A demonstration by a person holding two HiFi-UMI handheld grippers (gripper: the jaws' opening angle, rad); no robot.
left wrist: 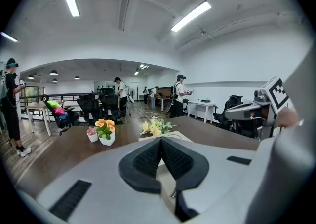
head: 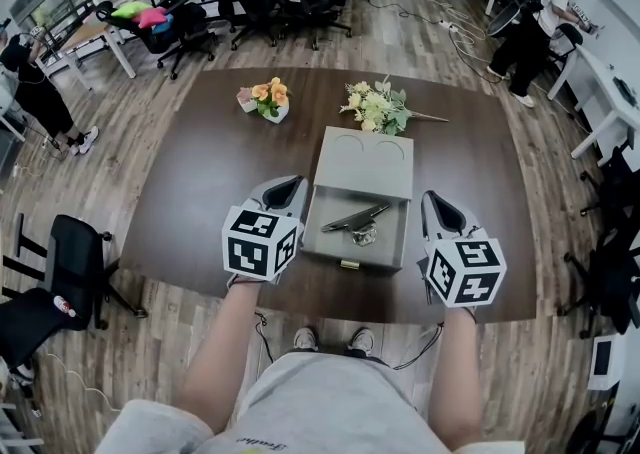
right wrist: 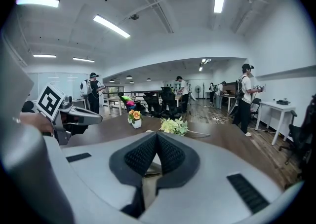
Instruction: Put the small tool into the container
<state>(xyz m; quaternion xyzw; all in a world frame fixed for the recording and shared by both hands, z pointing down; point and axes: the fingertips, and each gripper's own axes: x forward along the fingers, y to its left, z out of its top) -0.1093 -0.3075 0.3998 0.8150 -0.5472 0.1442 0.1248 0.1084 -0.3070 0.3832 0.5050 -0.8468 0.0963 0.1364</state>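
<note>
A grey box (head: pixel 360 212) with its lid (head: pixel 365 160) folded back stands on the dark table (head: pixel 200 172) in the head view. Inside it lies a small dark metal tool (head: pixel 355 219), slanted, with a ring-like piece beside it. My left gripper (head: pixel 287 189) hovers just left of the box, its jaws shut with nothing between the pads (left wrist: pixel 161 158). My right gripper (head: pixel 437 210) hangs just right of the box, jaws also shut and empty, pads (right wrist: pixel 156 155) touching. A sliver of the box shows below each pair of pads.
A small pot of orange flowers (head: pixel 267 98) and a loose bunch of pale flowers (head: pixel 378 108) lie at the table's far side. Office chairs (head: pixel 75 262), desks and several standing people surround the table. The near table edge runs just under both grippers.
</note>
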